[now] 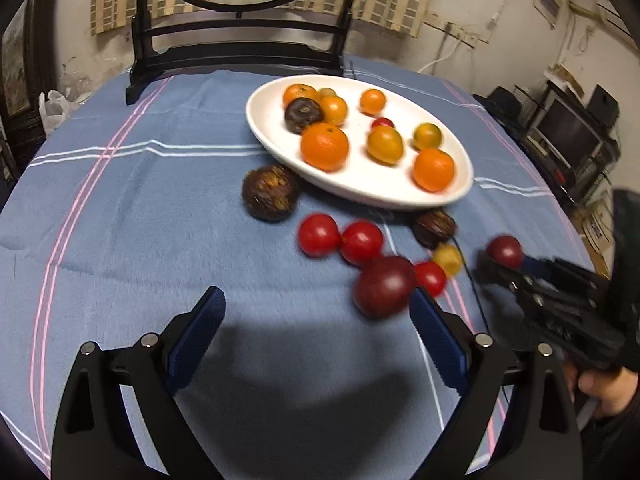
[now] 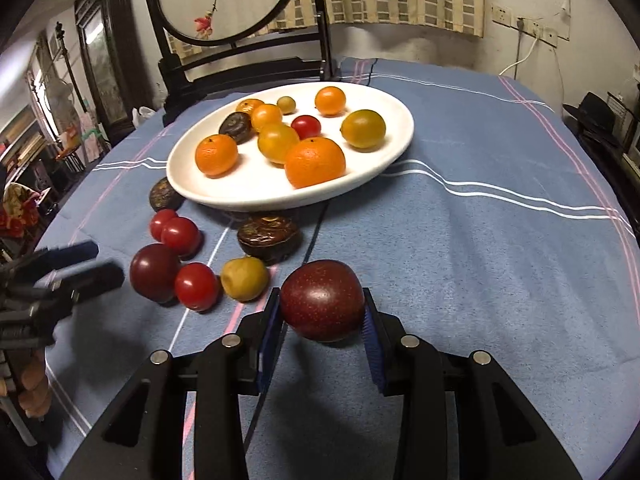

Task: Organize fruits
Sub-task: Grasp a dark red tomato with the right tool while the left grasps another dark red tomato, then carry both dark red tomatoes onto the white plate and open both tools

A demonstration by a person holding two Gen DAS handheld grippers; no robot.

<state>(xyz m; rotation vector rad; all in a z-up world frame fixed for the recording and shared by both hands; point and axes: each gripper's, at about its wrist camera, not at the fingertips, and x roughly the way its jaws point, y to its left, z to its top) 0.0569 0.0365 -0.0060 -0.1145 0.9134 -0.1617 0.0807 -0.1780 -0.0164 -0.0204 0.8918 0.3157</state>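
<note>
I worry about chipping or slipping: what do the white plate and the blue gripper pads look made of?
White plate: likely glazed ceramic, judging by its smooth, glossy, thick rim; melamine is possible. Right gripper pads: blue, ribbed, matte, probably rubber or soft plastic, pressed on a dark red plum.

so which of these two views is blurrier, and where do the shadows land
The left wrist view is softer: the dark red plum by the open left gripper is smeared, as are the tomatoes. The right wrist view is sharper: the speckled plum in the right gripper is crisp. In both, the gripper throws a dark shadow on the blue cloth just below its fingers.
</note>
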